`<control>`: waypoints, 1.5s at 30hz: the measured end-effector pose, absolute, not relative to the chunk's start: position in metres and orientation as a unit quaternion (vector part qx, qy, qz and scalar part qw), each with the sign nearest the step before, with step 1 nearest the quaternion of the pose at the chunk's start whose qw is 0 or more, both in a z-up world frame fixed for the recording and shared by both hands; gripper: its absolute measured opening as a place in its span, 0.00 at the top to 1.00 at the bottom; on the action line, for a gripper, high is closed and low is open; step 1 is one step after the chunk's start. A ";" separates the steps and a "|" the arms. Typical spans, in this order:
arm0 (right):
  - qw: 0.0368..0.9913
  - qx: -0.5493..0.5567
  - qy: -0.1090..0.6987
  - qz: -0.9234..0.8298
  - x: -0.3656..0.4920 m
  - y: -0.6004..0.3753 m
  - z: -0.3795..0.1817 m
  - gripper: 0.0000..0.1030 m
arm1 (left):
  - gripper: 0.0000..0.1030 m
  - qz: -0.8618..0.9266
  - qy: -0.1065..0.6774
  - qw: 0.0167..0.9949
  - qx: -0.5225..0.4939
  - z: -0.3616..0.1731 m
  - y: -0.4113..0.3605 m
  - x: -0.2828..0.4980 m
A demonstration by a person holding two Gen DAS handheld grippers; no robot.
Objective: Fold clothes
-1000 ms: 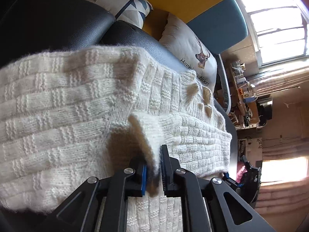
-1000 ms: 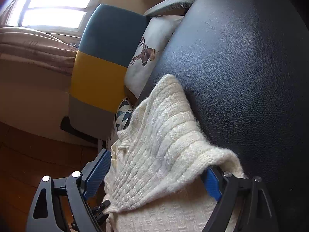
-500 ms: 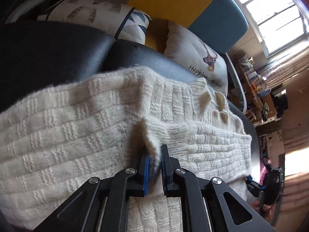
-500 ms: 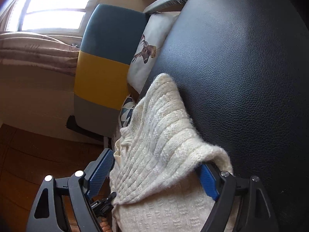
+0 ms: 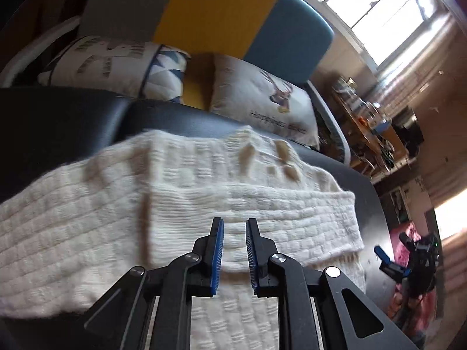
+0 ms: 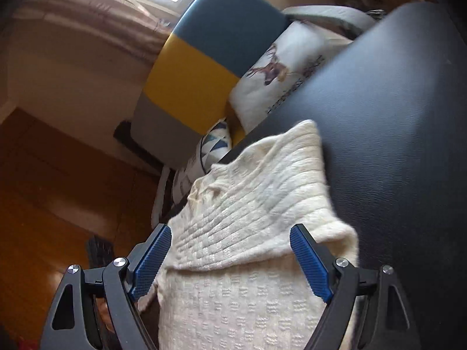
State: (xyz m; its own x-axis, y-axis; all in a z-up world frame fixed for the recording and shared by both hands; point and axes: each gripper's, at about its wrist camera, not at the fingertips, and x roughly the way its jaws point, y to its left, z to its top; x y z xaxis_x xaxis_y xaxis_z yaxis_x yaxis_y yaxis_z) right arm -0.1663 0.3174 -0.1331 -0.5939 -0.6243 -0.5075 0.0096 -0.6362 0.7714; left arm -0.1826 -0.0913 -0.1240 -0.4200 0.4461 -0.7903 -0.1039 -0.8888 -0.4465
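Observation:
A cream knitted sweater [image 5: 189, 192] lies on a black leather surface [image 5: 58, 122], with one part folded flat across its middle. My left gripper [image 5: 234, 227] hovers just above the folded edge, its blue pads a small gap apart with nothing between them. In the right wrist view the same sweater [image 6: 256, 204] lies folded below my right gripper [image 6: 230, 233], which is wide open and empty over the cloth. The right gripper also shows far right in the left wrist view [image 5: 391, 262].
Two printed cushions [image 5: 262, 102] and a yellow and teal chair back [image 5: 233, 23] stand behind the black surface. Bare black leather [image 6: 394, 116] lies right of the sweater. A wooden floor [image 6: 43, 189] is to the left. A cluttered desk [image 5: 370, 128] stands under the window.
My left gripper let go of the pinched sweater fold, which now lies flat, and pulled back and up. My right gripper stayed open and lifted slightly away.

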 end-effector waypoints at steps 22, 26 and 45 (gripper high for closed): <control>0.242 0.473 -0.196 -0.824 -0.176 0.295 -0.170 0.22 | 0.55 0.719 0.074 0.464 -0.512 -0.095 0.207 -0.280; 0.268 0.474 -0.199 -0.815 -0.179 0.303 -0.170 0.22 | 0.50 0.671 0.123 0.502 -0.532 -0.111 0.237 -0.293; 0.245 0.460 -0.162 -0.838 -0.166 0.289 -0.169 0.23 | 0.99 0.734 0.115 0.440 -0.504 -0.148 0.239 -0.308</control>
State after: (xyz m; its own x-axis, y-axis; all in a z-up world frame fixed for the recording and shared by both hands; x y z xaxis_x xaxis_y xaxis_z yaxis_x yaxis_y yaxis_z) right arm -0.1659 0.2895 -0.1692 -0.4577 -0.5589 -0.6915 0.2613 -0.8279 0.4963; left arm -0.3084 0.2389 -0.1481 -0.1043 0.5297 -0.8417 -0.7617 -0.5867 -0.2748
